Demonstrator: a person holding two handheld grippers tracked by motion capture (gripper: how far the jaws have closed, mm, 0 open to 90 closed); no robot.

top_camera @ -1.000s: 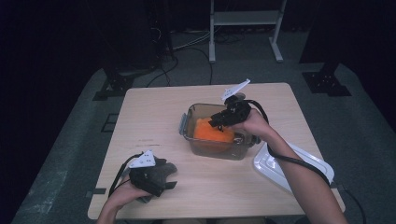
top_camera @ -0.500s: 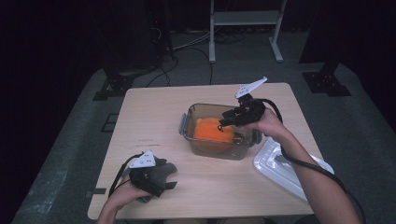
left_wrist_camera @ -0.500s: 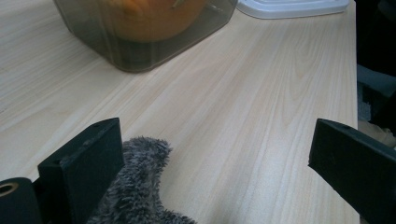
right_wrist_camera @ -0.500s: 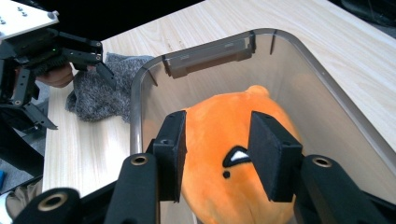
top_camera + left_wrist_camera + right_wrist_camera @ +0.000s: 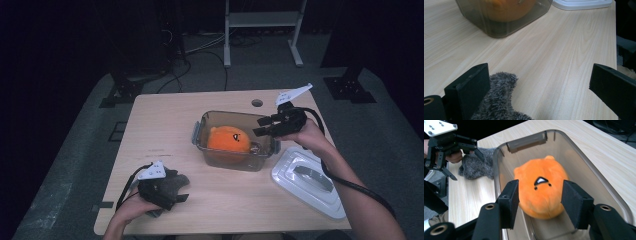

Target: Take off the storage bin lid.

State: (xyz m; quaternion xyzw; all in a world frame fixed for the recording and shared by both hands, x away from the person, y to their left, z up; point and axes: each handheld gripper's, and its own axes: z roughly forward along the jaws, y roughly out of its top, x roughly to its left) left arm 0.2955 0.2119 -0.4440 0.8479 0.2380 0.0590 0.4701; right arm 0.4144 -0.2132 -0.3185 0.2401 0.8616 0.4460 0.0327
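1. While the right gripper [image 5: 261, 128], fingers spread after just opening, hovers above it, the round orange plush toy [image 5: 228, 140] lies free inside the clear plastic box [image 5: 200, 131].
2. Left gripper [image 5: 175, 192] fingers stand spread over a grey fuzzy cloth [image 5: 499, 100], partly hidden, on the worktop [image 5: 165, 125].

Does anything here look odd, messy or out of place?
Nothing looks spilled or broken. The orange plush toy lies inside the clear container, whose white lid lies off beside it on the table, and a grey furry cloth lies loose.
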